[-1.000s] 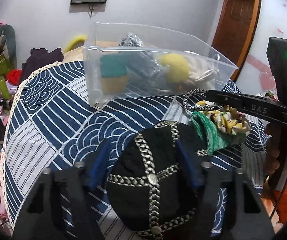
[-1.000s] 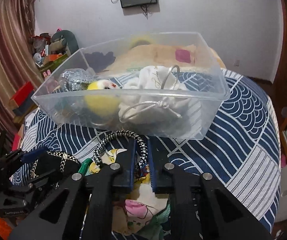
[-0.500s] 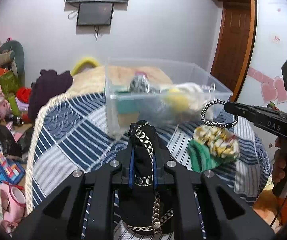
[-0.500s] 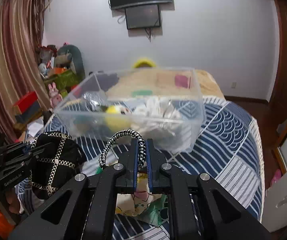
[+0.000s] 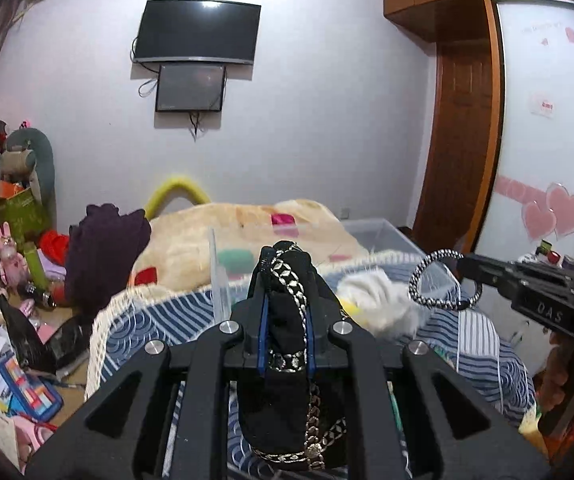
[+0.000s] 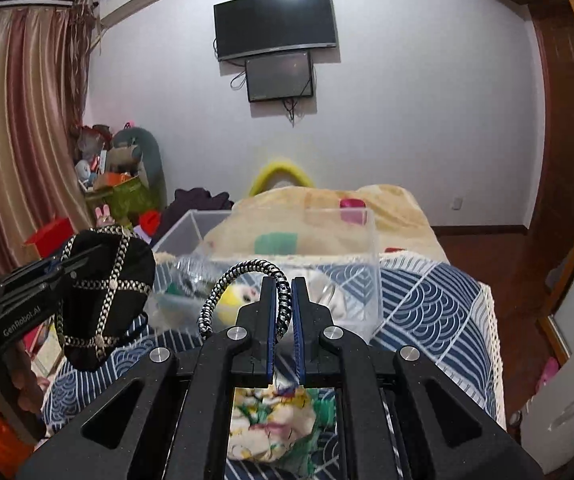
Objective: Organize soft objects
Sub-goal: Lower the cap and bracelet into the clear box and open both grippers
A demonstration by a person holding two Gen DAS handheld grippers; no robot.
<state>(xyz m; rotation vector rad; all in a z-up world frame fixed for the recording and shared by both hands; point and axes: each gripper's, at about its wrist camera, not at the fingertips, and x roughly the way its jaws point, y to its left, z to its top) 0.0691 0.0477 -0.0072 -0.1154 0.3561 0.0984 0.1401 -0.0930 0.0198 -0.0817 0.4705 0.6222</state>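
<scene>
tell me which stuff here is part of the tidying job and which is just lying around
Part of the job:
- black cap, pinched in the left gripper
- braided cord loop of the floral pouch, held in the right gripper
- clear plastic bin

Just lying about:
- wall screens
- purple clothes
- floor clutter

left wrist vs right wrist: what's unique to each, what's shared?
Left wrist only: the wardrobe and floor clutter. Right wrist only: the curtain, the floral pouch hanging below the right gripper, and the yellow plush in the bin. Both: the left gripper shut on the black cap, the braided loop, bin, bedspread, screens.
</scene>
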